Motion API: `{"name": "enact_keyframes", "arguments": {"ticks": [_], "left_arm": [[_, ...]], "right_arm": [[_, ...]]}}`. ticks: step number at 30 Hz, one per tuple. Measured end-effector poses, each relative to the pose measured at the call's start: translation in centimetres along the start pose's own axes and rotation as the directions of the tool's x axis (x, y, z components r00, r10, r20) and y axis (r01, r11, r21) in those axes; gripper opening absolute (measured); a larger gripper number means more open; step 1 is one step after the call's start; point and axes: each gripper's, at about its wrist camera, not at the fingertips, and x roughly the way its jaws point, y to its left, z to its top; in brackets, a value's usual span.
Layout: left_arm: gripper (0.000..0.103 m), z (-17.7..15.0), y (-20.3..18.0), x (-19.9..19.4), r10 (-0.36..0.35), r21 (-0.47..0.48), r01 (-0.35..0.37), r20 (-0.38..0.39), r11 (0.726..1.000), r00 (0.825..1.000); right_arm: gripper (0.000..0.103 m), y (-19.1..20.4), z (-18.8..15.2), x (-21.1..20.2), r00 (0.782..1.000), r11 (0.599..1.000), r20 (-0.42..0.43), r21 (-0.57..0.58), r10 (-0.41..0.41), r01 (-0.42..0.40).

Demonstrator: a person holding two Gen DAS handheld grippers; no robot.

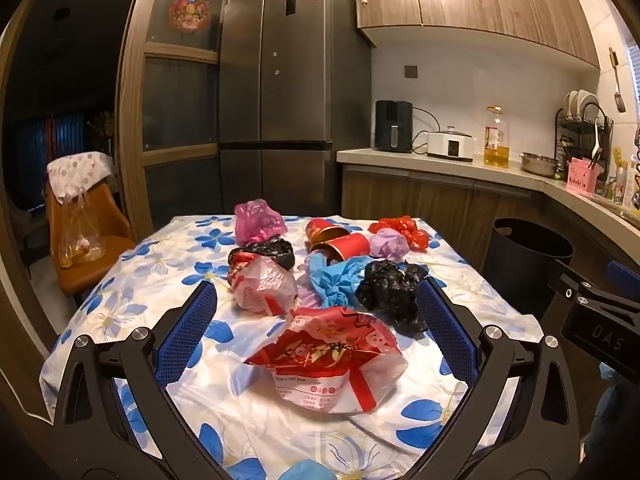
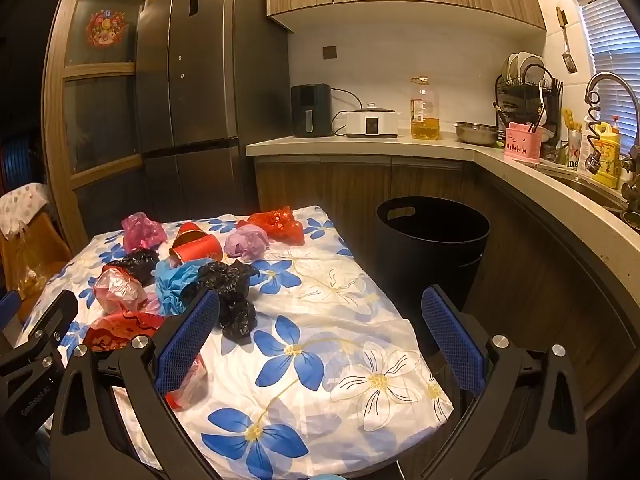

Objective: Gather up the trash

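Crumpled trash lies on a table with a blue-flowered cloth [image 1: 168,264]. A red and white snack bag [image 1: 332,360] lies nearest, between the fingers of my open left gripper [image 1: 320,304], which hovers above it. Behind it lie a black bag [image 1: 392,292], a blue bag [image 1: 336,280], a clear red-printed bag [image 1: 264,288], two red cups [image 1: 340,240], a pink bag [image 1: 258,220], a lilac bag [image 1: 388,242] and a red bag [image 1: 404,226]. My right gripper [image 2: 320,312] is open and empty above the table's right part, beside the black bag [image 2: 230,284]. A black trash bin [image 2: 432,248] stands on the floor right of the table.
A fridge [image 1: 280,92] stands behind the table. A counter [image 2: 360,144] with an air fryer [image 2: 310,110], cooker, oil bottle [image 2: 424,108] and dish rack runs along the right. An orange chair [image 1: 88,240] with a plastic bag stands at the left.
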Motion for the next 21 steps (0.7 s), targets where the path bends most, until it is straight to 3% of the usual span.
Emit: {"name": "enact_keyframes", "arguments": {"ticks": [21], "left_arm": [[0.098, -0.41, -0.11, 0.31, -0.020, -0.019, 0.020, -0.007, 1.000, 1.000]], "right_arm": [[0.098, -0.22, 0.33, -0.34, 1.000, 1.000, 0.015, -0.003, -0.010, 0.010]]}}
